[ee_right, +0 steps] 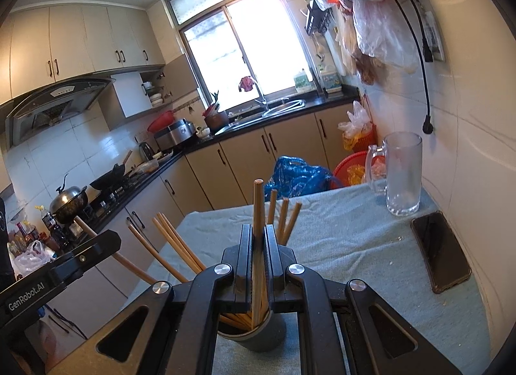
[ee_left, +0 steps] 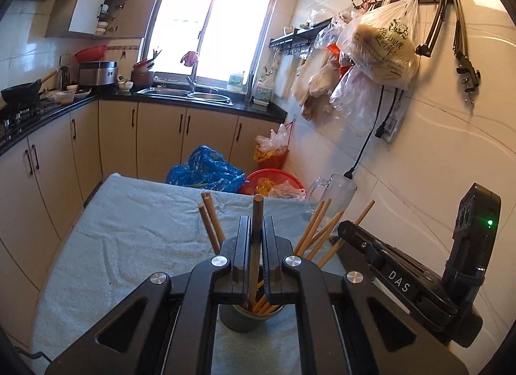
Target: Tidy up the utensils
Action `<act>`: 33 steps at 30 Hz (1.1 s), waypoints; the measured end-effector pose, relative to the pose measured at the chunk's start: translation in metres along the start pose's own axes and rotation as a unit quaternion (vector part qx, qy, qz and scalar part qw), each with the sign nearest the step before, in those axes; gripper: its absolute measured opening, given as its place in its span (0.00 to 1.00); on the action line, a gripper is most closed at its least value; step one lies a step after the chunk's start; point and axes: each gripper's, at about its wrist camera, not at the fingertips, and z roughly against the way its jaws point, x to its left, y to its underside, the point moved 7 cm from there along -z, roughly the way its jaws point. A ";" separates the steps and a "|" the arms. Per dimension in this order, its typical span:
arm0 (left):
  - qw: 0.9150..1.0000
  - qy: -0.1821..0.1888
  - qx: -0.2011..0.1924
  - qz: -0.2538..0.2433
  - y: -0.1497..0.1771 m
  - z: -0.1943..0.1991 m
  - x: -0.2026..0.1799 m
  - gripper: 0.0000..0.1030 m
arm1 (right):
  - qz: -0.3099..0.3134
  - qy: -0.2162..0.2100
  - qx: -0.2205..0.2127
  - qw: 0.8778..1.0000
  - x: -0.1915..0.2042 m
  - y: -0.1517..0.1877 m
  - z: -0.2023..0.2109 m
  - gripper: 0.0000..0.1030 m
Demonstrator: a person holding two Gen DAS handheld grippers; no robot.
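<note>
Flanking cup (ee_left: 240, 318), two clamped chopsticks; open towel (ee_left: 129, 239) beyond, wall (ee_left: 435, 155) rightward

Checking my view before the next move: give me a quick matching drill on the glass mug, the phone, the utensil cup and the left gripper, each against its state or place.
Things:
1. glass mug
2. phone
3. utensil cup
4. left gripper

States or places:
A. lying flat on the cloth
B. shut on one chopstick
C. upright and empty by the wall
D. holding loose chopsticks, under the grippers

Pairs: 1-C, 2-A, 3-D, 4-B
</note>
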 end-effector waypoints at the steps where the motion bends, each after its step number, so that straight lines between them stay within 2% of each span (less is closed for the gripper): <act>1: 1.000 0.001 -0.001 0.000 -0.003 0.000 -0.001 0.05 | 0.002 0.000 -0.003 1.000 0.002 -0.002 0.002 0.07; 5: 1.000 0.007 -0.004 0.002 -0.011 0.001 -0.005 0.05 | 0.009 -0.001 -0.015 1.000 0.008 -0.010 0.006 0.07; 11: 1.000 -0.016 -0.011 -0.024 -0.014 0.003 -0.010 0.05 | 0.008 -0.002 -0.024 1.000 0.012 -0.015 0.008 0.07; 15: 0.999 -0.033 0.003 -0.036 -0.011 -0.002 -0.010 0.05 | 0.002 0.001 -0.034 0.999 0.011 -0.018 0.009 0.07; 25: 0.997 -0.053 0.028 -0.042 -0.001 -0.015 -0.003 0.05 | 0.040 0.024 -0.022 0.999 0.016 -0.006 -0.001 0.07; 33: 0.997 -0.058 0.038 -0.043 0.006 -0.024 0.000 0.05 | 0.033 0.024 -0.010 0.999 0.010 0.001 -0.010 0.07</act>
